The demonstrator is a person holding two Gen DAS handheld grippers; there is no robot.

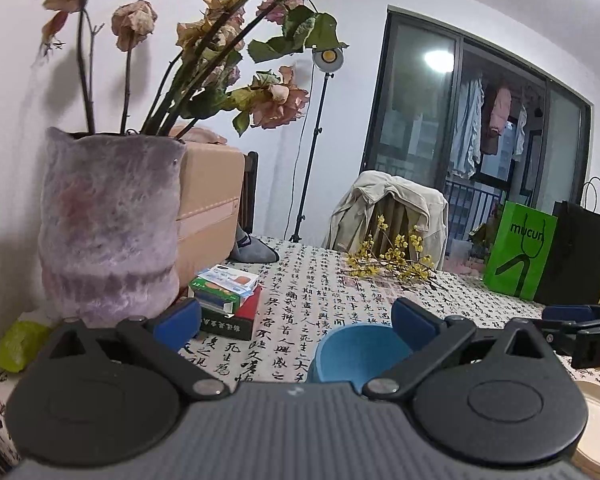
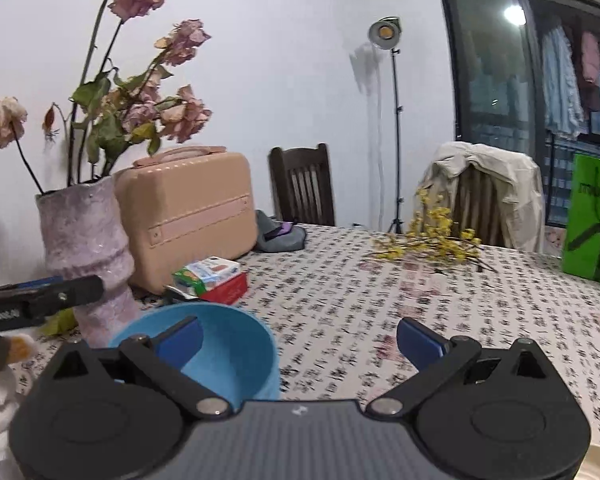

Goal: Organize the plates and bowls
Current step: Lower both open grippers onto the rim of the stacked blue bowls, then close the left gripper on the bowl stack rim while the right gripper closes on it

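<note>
A blue bowl point(image 2: 204, 352) sits on the calligraphy-print tablecloth point(image 2: 380, 300) just beside the lilac vase point(image 2: 88, 256), near the table's left edge. The right gripper point(image 2: 298, 344) hovers with fingers spread wide, holding nothing, its left pad inside the bowl's rim. The left gripper point(image 1: 296, 326), equally wide and empty, hangs over the bowl's other side. Closing carelessly could tip the bowl into the vase or make the two grippers collide.
</note>
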